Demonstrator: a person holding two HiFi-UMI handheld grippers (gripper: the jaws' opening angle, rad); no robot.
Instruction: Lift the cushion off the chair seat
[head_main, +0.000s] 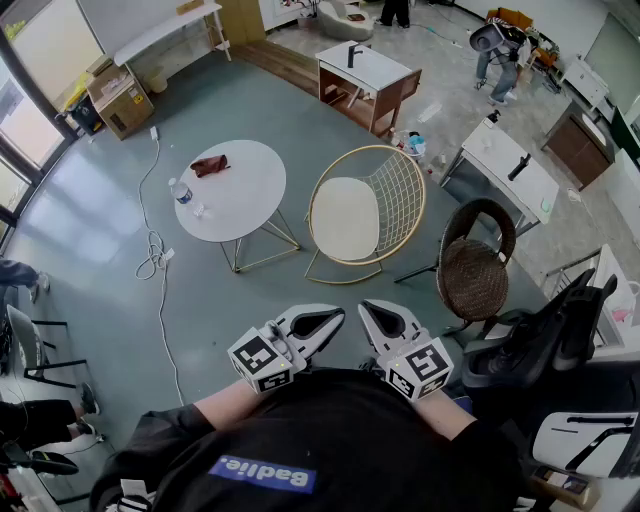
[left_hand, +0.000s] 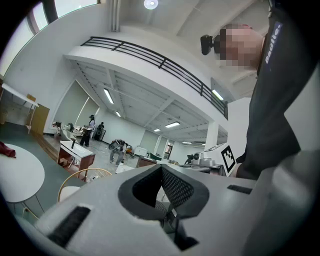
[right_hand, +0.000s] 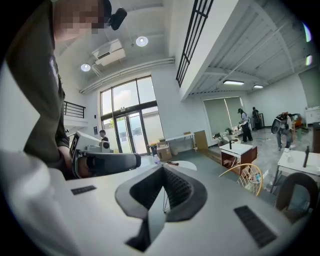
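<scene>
The cream cushion (head_main: 345, 218) lies on the seat of a gold wire chair (head_main: 392, 190) in the middle of the floor in the head view. My left gripper (head_main: 338, 318) and right gripper (head_main: 366, 312) are held side by side close to my chest, well short of the chair and touching nothing. Both are shut with nothing between the jaws. In the left gripper view the shut gripper (left_hand: 161, 167) points level, with the chair (left_hand: 82, 174) and a bit of cushion (left_hand: 70, 192) low at the left. The right gripper view shows the shut gripper (right_hand: 162, 169) and the chair's gold rim (right_hand: 247, 175) at the right.
A round white table (head_main: 250, 195) with a bottle (head_main: 182, 192) and a dark red cloth (head_main: 210, 165) stands left of the chair. A brown wicker chair (head_main: 472, 272) and a black office chair (head_main: 540, 345) stand at the right. A white cable (head_main: 158, 250) trails over the floor.
</scene>
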